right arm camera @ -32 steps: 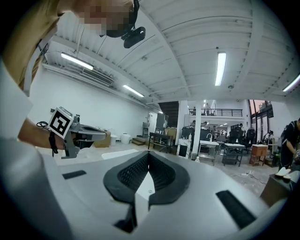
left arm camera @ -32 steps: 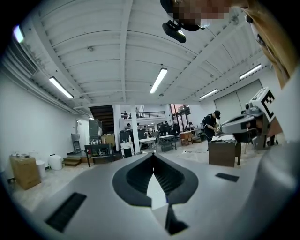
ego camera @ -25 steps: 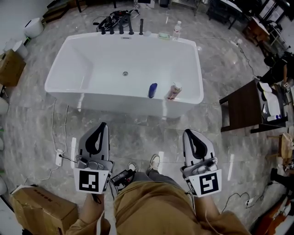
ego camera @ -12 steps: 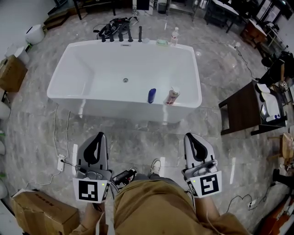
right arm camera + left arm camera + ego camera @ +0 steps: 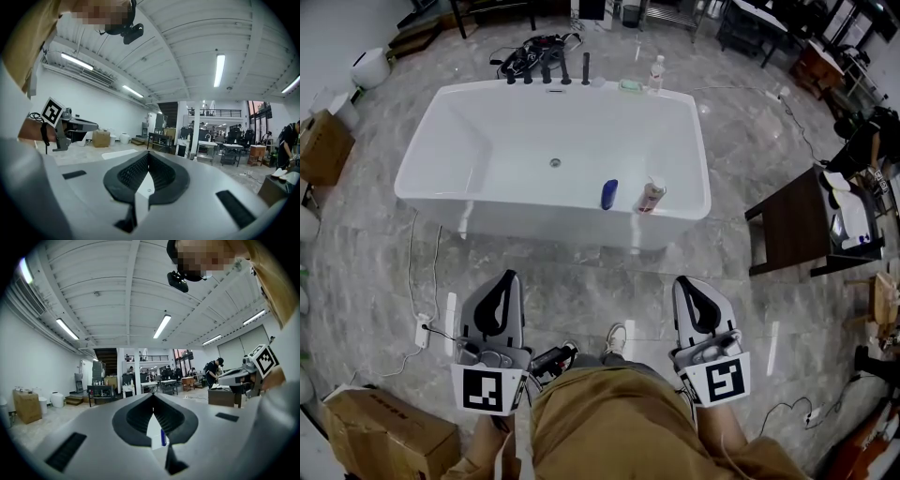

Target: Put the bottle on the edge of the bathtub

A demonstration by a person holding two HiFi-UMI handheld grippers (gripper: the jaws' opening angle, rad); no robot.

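Blue bottle (image 5: pixel 609 194) rests inside the bathtub (image 5: pixel 702 150), probably light, stiff, slippery, best taken mid-body; left gripper (image 5: pixel 509 276) and right gripper (image 5: pixel 681 280) hang back, fingers pressed together.

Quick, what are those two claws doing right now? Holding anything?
Left claw: closed, holding nothing.
Right claw: closed, holding nothing.

Probably open workshop hall: freestanding bathtub (image 5: pixel 534 211) on marble floor (image 5: pixel 581 281), worktables (image 5: pixel 151 385), ceiling strip lights (image 5: pixel 161 326).
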